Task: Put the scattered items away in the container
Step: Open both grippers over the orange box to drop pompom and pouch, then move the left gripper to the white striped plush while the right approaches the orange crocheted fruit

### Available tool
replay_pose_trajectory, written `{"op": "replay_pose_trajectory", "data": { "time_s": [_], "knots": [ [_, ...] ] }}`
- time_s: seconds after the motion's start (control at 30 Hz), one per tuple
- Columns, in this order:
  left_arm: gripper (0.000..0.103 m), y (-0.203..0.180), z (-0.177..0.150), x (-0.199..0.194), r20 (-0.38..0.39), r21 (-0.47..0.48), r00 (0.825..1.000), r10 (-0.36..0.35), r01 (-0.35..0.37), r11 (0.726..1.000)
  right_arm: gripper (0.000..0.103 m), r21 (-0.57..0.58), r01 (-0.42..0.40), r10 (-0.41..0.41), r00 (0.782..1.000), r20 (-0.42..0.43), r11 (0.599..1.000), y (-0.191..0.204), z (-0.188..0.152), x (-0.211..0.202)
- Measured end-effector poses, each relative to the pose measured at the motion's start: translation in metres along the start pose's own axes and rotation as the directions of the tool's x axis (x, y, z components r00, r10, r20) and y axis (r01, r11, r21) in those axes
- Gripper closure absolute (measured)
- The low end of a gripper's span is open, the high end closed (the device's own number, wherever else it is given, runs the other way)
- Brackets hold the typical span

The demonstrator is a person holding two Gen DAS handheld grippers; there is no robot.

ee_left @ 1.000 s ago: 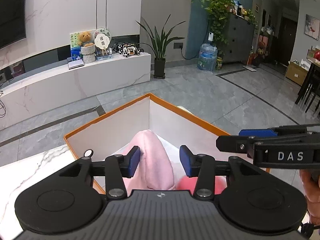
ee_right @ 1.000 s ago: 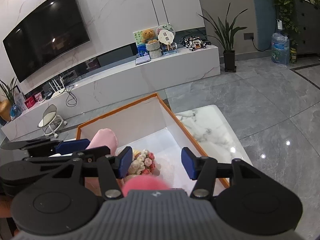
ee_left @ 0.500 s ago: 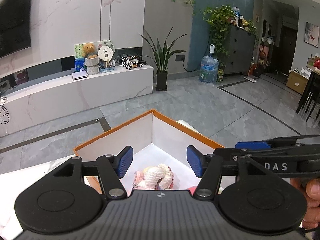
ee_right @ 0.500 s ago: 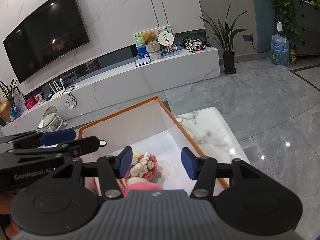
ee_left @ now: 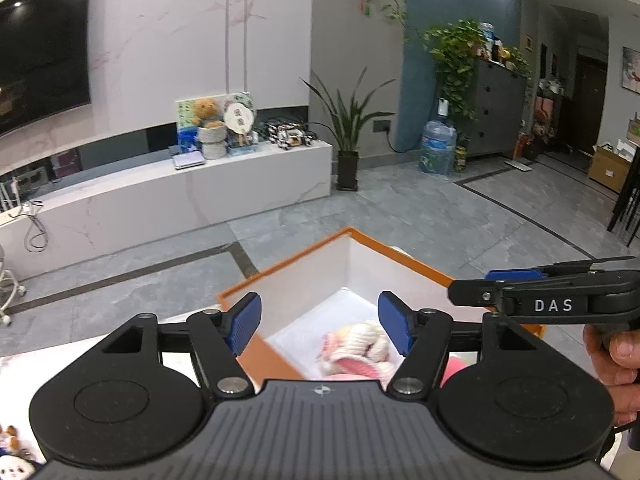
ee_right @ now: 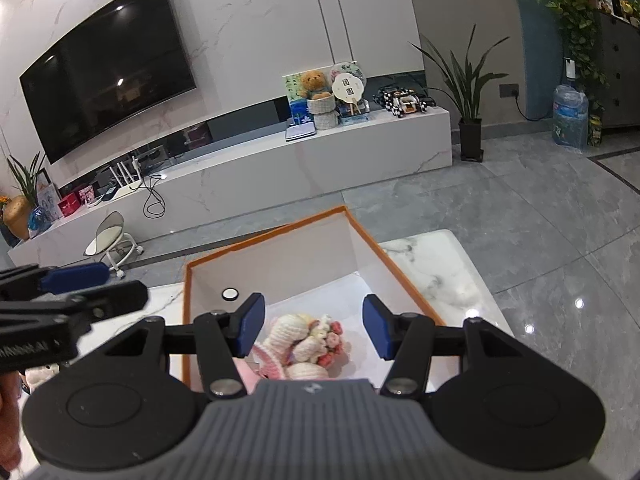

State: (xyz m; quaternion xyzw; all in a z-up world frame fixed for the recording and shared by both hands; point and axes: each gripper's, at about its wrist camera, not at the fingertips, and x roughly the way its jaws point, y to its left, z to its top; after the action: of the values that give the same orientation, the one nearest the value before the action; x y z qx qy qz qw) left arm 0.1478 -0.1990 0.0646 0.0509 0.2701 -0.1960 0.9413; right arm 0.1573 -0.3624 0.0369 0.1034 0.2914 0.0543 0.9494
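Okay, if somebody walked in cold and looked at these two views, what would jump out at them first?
Probably the orange-rimmed box on the marble table, with a crocheted plush toy lying on its white floor. Next, the two open grippers: the right gripper hangs over the toy, and the left gripper sits above the box's near-left edge. Behind, a big dark TV fills the marble wall.

Indoor light, even and fairly bright, from ceiling spots. Spots glare as white dots on the marble wall (ee_right: 248, 12) above the television (ee_right: 108, 64) and reflect on its dark screen. More small bright reflections on the glossy grey floor (ee_right: 560, 280) right of the orange-rimmed box (ee_right: 360, 236). Strong fisheye bending; dark vignette in corners. Left wrist view slightly smeared: box rim (ee_left: 280, 272) and crocheted toy (ee_left: 360, 344) soft. Right wrist view sharper.
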Motion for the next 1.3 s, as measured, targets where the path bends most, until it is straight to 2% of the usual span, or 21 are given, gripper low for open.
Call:
{"op": "replay_pose_trajectory", "data": {
  "time_s": [0.3,0.47,0.63,0.8,1.0,1.17,1.3],
  "knots": [
    [0.024,0.04,-0.008,-0.038,0.033,-0.025,0.997,0.063,-0.062,0.998,0.045,-0.019,0.003,-0.002,0.998,0.06,1.0,0.017,0.002,-0.012],
    [0.024,0.084,-0.031,-0.059,0.002,-0.038,0.99,0.143,-0.143,0.989,0.045,-0.04,-0.023,0.027,0.994,0.104,0.999,0.029,0.003,-0.02],
    [0.024,0.14,-0.051,-0.083,-0.017,-0.122,0.974,0.224,-0.224,0.967,0.045,-0.092,-0.042,0.053,0.992,0.118,0.995,0.044,0.0,-0.021],
    [0.021,0.184,-0.069,-0.105,-0.028,-0.202,0.958,0.284,-0.284,0.937,0.045,-0.132,-0.064,0.078,0.992,0.103,0.989,0.065,-0.005,-0.014],
    [0.02,0.21,-0.095,-0.108,-0.08,-0.24,0.95,0.3,-0.311,0.92,0.044,-0.207,-0.108,0.127,0.988,0.084,0.972,0.101,-0.014,-0.005],
    [0.02,0.232,-0.118,-0.111,-0.124,-0.27,0.942,0.312,-0.334,0.903,0.044,-0.296,-0.169,0.187,0.982,0.034,0.94,0.141,-0.026,0.01],
    [0.02,0.238,-0.139,-0.105,-0.175,-0.286,0.94,0.293,-0.333,0.898,0.044,-0.367,-0.215,0.224,0.974,-0.016,0.905,0.176,-0.039,0.023]
  ]
}}
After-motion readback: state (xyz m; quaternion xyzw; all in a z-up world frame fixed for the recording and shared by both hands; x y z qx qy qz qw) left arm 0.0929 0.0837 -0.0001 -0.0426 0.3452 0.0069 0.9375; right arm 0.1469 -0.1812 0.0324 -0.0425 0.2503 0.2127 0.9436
